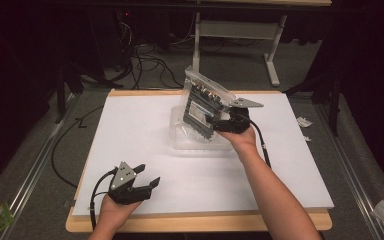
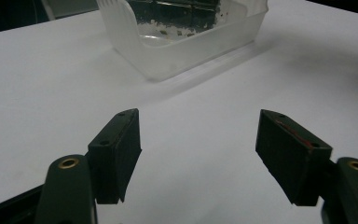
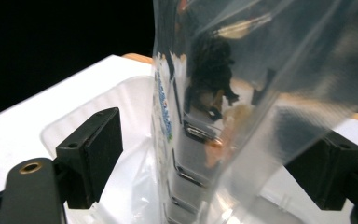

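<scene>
Black rubber-faced jaws of the right gripper [image 3: 214,163] stand apart on either side of a clear plastic bag [image 3: 242,93]. The left pad sits off the film with a visible gap, and the right one is half covered by the bag's edge, so I cannot tell whether they pinch it or merely bracket it. In the high view this gripper [image 1: 228,123] meets the bag [image 1: 205,107] at its lower right, and the bag stands tilted, its bottom down inside a translucent plastic tray [image 1: 190,142] near the middle of the white table [image 1: 145,150]. The bag holds something dark and ribbed with pale metal fittings.

The left gripper [image 1: 147,175] rests well apart, near the table's front edge, jaws spread wide and empty. From its own view the tray [image 2: 168,51] lies ahead with nothing between the pads [image 2: 121,149].

The risk, as I judge it, is slippery film: if the jaws close on a loose fold rather than the contents, the bag may slide out or tip against the tray wall and drag the light tray across the table.

Hard to read: what the dark item is, the print on the bag, and the bag's base behind the tray wall.
</scene>
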